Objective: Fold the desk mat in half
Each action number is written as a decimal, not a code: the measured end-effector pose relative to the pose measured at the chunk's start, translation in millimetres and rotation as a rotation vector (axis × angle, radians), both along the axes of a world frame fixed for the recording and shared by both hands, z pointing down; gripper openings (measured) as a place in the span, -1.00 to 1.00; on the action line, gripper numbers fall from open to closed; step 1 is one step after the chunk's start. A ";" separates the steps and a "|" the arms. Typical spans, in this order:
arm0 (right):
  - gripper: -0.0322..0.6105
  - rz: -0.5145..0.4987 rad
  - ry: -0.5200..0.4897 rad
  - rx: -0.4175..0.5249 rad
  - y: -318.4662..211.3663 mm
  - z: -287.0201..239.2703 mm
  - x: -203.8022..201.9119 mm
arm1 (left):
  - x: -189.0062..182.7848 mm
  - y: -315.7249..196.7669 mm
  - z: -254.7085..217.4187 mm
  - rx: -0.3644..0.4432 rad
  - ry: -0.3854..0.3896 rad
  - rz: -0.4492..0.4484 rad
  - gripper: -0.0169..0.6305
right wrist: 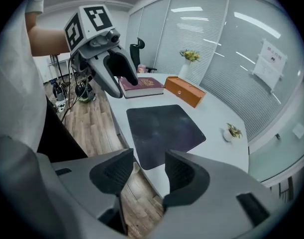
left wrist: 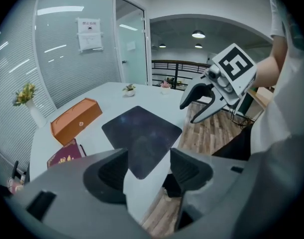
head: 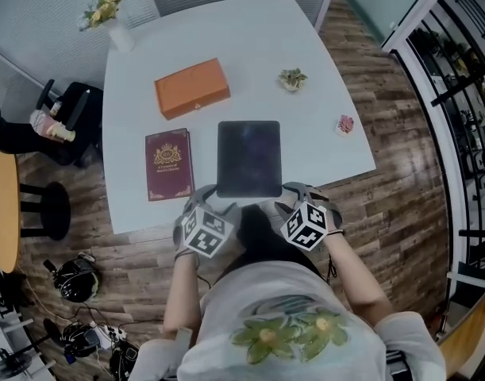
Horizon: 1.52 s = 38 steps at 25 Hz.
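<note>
A dark desk mat (head: 248,159) lies flat and unfolded on the white table (head: 321,133), its near edge close to the table's front edge. My left gripper (head: 210,199) hovers just off the mat's near left corner, and my right gripper (head: 296,193) is off the near right corner. In the left gripper view the jaws of the left gripper (left wrist: 148,171) stand open and empty, with the mat (left wrist: 142,131) ahead and the right gripper (left wrist: 204,101) open in the air. In the right gripper view the right gripper (right wrist: 149,171) is open above the mat (right wrist: 164,131).
An orange box (head: 192,88) and a maroon book (head: 169,163) lie left of the mat. A flower vase (head: 115,26), a small plant (head: 292,78) and a pink ornament (head: 345,124) stand farther off. A black stool (head: 44,209) and cables (head: 83,324) are on the floor at left.
</note>
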State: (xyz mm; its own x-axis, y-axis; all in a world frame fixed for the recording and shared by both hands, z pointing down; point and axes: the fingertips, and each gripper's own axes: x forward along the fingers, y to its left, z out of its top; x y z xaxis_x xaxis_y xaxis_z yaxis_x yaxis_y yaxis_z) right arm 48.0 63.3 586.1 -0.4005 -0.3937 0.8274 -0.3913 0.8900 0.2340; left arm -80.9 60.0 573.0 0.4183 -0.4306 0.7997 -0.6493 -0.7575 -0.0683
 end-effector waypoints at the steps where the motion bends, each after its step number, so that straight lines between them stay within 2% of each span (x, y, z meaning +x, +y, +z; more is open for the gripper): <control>1: -0.26 -0.014 0.015 -0.008 -1.9 6.0 -0.7 | -0.7 -2.2 5.8 -0.016 -0.003 0.000 -0.16; 11: -0.26 -0.095 0.109 -0.080 -12.6 56.1 -1.4 | -4.0 -11.2 48.6 -0.146 -0.011 -0.005 -0.16; 21: -0.26 -0.133 0.142 -0.163 -12.9 77.0 -1.8 | -7.3 -16.1 66.1 -0.206 -0.020 0.003 -0.16; 24: -0.35 -0.133 0.127 -0.201 -13.5 77.8 -1.3 | -6.9 -17.9 69.1 -0.217 -0.019 0.006 -0.16; 29: -0.37 -0.136 0.115 -0.262 -12.5 78.0 -2.3 | -7.9 -18.7 72.8 -0.229 -0.022 0.014 -0.16; 32: -0.41 -0.127 0.119 -0.251 -17.5 77.3 -0.2 | -6.6 -19.0 75.0 -0.236 -0.023 0.021 -0.16; 33: -0.68 -0.123 0.126 -0.232 -21.3 77.3 1.3 | -6.1 -19.2 75.9 -0.238 -0.023 0.022 -0.16; 38: -0.71 -0.117 0.109 -0.248 -25.6 74.3 2.4 | -5.7 -21.0 75.4 -0.237 -0.027 0.030 -0.16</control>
